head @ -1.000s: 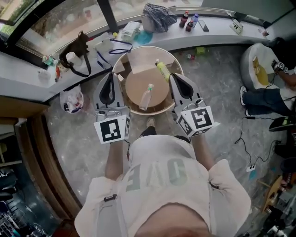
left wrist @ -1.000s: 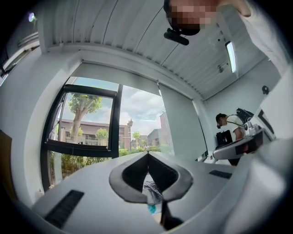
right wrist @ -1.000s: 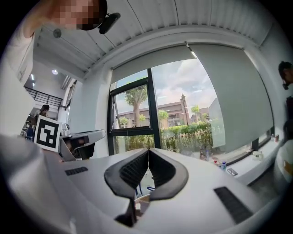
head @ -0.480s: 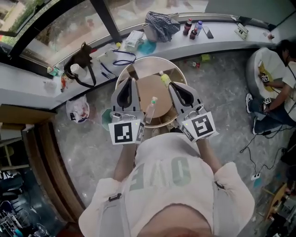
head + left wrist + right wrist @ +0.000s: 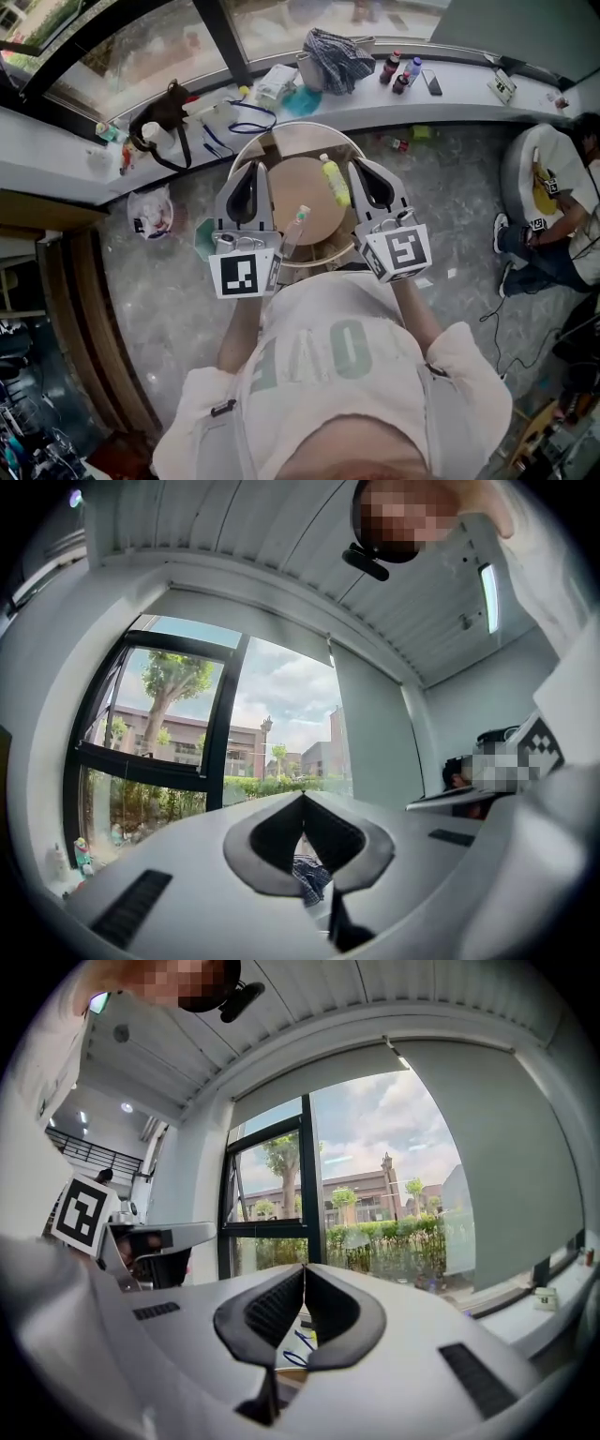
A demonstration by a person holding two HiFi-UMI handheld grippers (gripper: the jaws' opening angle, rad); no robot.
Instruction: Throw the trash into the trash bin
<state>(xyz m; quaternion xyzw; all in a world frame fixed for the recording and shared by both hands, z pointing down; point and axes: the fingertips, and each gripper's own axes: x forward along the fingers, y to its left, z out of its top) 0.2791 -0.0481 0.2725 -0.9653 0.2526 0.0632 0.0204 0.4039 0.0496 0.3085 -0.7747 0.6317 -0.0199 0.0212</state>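
Both hand-held two-jaw grippers are pictured shut and empty above a round, pale-rimmed table with a brown wooden top (image 5: 307, 187). The left gripper (image 5: 253, 169) and the right gripper (image 5: 364, 165) are held side by side and pointed away from the person, toward the window. In each gripper view the jaws are seen pressed tip to tip with nothing between them.

Two pieces of trash are shown on the tabletop in the gap between the tools. A clear plastic bottle with a green cap (image 5: 293, 232) is laid just beside the left gripper's inner flank, cap end away from the person, its long axis nearly parallel to the jaws. A yellow-green plastic bottle (image 5: 335, 181) is laid just beside the right gripper's jaws, also roughly lengthwise.

The clear bottle is judged nearer the left hand and the yellow-green one nearer the right. Either would probably have to be approached from above, with the jaws opened across its narrow width. No trash bin can be identified with certainty.
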